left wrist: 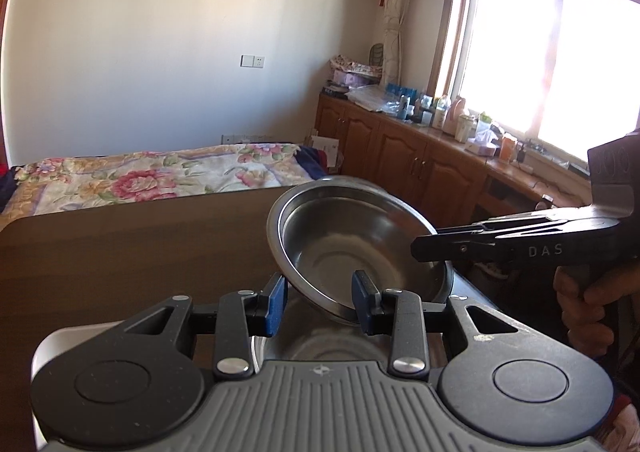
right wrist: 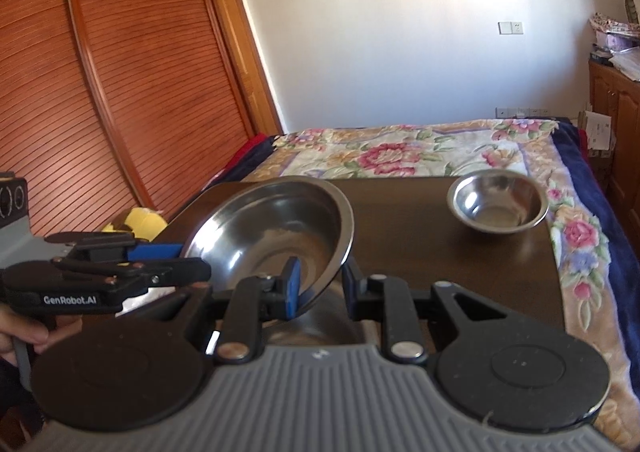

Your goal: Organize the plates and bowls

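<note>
Both grippers, left gripper (left wrist: 319, 302) and right gripper (right wrist: 320, 286), clamp the large steel bowl's (right wrist: 276, 228) rim; keep it level, lower onto the surface (right wrist: 420, 236) beside the small bowl (right wrist: 498, 204)

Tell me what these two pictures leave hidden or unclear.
- Left wrist view: the large steel bowl, its near rim hidden behind the left gripper.
- Right wrist view: the dark wooden table, its near edge covered by the right gripper.
- Left wrist view: window washed out by glare.

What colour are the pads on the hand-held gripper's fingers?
Blue pads, clearest in the left wrist view.
</note>
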The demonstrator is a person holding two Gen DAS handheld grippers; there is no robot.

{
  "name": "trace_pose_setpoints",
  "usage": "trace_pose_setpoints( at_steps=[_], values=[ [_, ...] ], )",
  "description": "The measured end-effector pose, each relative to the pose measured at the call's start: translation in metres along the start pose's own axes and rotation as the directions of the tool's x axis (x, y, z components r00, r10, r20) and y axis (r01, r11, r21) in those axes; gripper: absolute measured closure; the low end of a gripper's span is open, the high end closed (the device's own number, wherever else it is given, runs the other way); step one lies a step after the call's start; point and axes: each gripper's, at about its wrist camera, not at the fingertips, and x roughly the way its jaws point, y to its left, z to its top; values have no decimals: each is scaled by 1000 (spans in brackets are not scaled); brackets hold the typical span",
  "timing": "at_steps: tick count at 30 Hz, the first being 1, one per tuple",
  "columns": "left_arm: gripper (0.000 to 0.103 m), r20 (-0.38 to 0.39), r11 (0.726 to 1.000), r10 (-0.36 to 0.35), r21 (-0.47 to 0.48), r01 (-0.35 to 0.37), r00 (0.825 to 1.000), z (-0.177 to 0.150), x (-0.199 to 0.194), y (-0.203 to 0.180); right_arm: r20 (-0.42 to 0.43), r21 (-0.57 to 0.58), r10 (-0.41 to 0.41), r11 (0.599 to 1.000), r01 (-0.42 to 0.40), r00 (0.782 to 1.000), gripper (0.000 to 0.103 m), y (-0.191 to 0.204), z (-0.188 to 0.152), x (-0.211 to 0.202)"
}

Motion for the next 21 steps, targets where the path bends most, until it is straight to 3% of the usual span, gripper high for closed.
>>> trace_pose_setpoints(
  at_steps=[8, 21],
  values=[
    [66, -31, 1000, 22, 22, -21, 999, -17, -8, 3, -36, -37, 33, 999, -34, 999, 78, 12, -14, 0],
    [66, -63, 997, 29, 67, -25, 998, -39, 5, -6, -71, -14, 13, 1000, -14, 997, 78, 7, -41, 3]
  ],
)
